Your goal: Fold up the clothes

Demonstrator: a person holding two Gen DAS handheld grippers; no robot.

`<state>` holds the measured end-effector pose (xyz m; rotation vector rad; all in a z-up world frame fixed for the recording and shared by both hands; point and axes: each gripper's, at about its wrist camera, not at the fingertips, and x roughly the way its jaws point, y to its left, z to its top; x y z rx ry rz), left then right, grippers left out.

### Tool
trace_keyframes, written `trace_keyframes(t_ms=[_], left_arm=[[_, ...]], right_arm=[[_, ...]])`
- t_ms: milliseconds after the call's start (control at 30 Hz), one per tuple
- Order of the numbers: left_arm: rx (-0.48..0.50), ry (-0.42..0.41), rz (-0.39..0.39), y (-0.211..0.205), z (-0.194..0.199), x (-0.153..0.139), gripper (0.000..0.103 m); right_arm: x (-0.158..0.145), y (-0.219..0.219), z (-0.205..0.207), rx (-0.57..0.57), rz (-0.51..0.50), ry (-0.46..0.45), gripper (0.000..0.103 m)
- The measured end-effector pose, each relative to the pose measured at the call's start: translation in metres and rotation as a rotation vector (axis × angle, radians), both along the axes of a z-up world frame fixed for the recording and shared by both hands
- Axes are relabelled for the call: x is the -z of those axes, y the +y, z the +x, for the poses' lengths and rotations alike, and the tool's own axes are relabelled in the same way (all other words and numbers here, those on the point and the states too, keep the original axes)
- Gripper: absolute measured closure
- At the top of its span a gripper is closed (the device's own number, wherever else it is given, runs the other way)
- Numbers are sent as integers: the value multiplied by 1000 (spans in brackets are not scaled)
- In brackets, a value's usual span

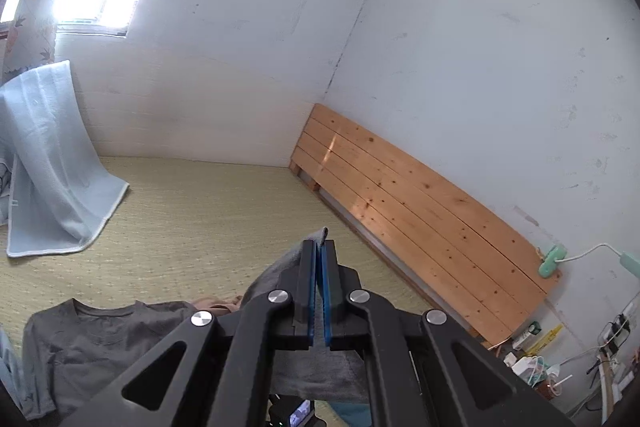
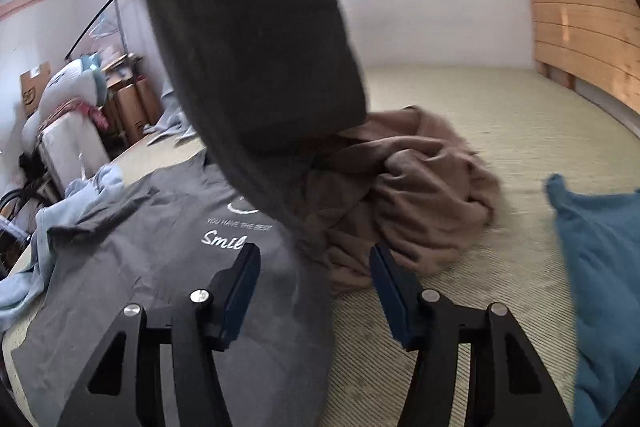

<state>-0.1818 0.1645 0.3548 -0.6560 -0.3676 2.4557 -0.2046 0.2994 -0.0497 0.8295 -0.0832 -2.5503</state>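
While the left gripper (image 1: 319,247) has its jaws clamped on a fold of the grey T-shirt (image 1: 100,343), the cloth pokes out above the blue pads (image 1: 326,291) and hangs down below them. In the right wrist view, the right gripper (image 2: 314,259) has its jaws apart with nothing pressed between them; the shirt's hem lies under the gap, and white lettering shows on the chest just past the left-hand jaw. A lifted part of the same grey shirt hangs blurred across the upper middle of that view. Most of the shirt lies spread on the woven mat (image 2: 460,307) that covers the bed. Just beyond it sits a crumpled brown garment (image 2: 416,187), touching the shirt's edge. A blue garment (image 2: 600,267) lies at the right side. Farther off, a pale blue towel (image 1: 52,163) drapes down onto the mat at the left, and a wooden headboard (image 1: 420,211) stands against the white wall (image 1: 480,47).
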Motion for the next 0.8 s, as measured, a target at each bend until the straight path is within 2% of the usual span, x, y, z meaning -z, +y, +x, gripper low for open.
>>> trace_keyframes(t_ms=[167,233,333,367,567,633,667,700,800], left_arm=[[-24,4,-6,-14,-1,-2,102],[-31,2,-3,-20,-1,-2,102],[-43,8,-8,-28,0,-4,102],[-46,9,-10,-31,0,-5,102],[-66,17,-2,-40,1,-9,102],[-71,17,1,-42,2,-10,102],[-73,17,1,-43,1,-10,102],[-77,18,0,-43,1,-9,102],[-92,10,1,-47,-3,-5,102]], right_arm=[[10,-15,-14,-35,11,-5,42],[9,-12,-18,-26,-25,-3,44],[11,-11,-25,-25,-63,-21,61],[13,-12,-27,-29,-65,-28,71],[17,-20,-30,-39,-45,-44,74],[17,-19,-31,-33,-42,-47,78],[17,-19,-30,-27,-39,-48,88],[17,-18,-29,-21,-37,-48,92],[15,-14,-29,14,-51,-43,95]])
